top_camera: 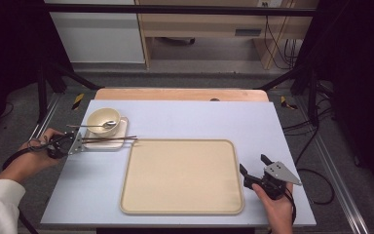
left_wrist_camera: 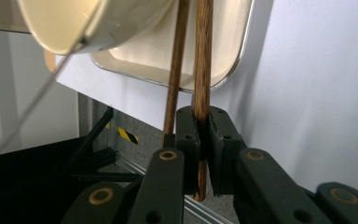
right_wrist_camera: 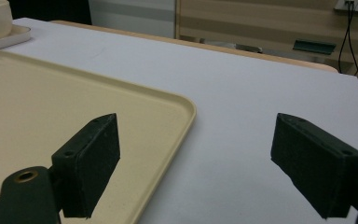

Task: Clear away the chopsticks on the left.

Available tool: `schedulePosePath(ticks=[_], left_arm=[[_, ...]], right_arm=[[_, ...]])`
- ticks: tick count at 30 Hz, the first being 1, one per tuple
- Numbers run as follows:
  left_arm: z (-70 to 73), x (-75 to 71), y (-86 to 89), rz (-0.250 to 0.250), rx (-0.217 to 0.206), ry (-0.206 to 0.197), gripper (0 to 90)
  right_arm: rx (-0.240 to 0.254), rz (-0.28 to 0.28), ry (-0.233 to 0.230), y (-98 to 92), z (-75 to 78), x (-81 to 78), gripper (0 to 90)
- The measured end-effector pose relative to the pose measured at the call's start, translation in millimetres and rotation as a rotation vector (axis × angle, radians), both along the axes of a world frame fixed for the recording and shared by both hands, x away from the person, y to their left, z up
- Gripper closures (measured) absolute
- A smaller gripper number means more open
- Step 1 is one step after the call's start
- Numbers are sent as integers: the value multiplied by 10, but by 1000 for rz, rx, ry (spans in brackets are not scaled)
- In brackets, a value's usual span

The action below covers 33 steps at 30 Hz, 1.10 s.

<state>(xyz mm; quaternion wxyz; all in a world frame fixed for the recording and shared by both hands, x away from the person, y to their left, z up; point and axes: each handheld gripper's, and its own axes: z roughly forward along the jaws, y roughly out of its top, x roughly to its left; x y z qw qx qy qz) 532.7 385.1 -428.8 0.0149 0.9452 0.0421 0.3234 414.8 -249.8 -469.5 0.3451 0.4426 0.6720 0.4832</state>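
A pair of brown wooden chopsticks [top_camera: 109,140] lies along the front of a small cream dish [top_camera: 121,134] at the table's left. A cream bowl [top_camera: 103,121] with a metal spoon [top_camera: 108,125] in it stands on that dish. My left gripper [top_camera: 78,142] is shut on the chopsticks' near end. In the left gripper view one chopstick [left_wrist_camera: 204,56] is pinched between the pads [left_wrist_camera: 189,135], and the other chopstick [left_wrist_camera: 177,60] runs just beside the left pad. My right gripper [top_camera: 253,162] rests open at the right edge of the big beige tray [top_camera: 181,176], nothing between its fingers [right_wrist_camera: 93,154].
The big tray [right_wrist_camera: 51,102] is bare and fills the middle front of the white table top [top_camera: 199,117]. A wooden strip [top_camera: 180,94] edges the table's far side. Black frame legs and cables stand around the table on the floor.
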Motion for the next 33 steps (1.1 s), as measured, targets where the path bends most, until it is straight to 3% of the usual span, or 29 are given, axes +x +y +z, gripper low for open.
schedulePosePath(ticks=[6,20,33], left_arm=[[84,-115,-52,-24,-27,-24,838],[232,-313,-264,-98,-21,-84,838],[353,-430,-779,-213,17,-128,839]], right_arm=[[-1,0,3,6,4,-5,156],[-3,13,5,28,50,-18,159],[-60,96,34,235,473,-53,209]])
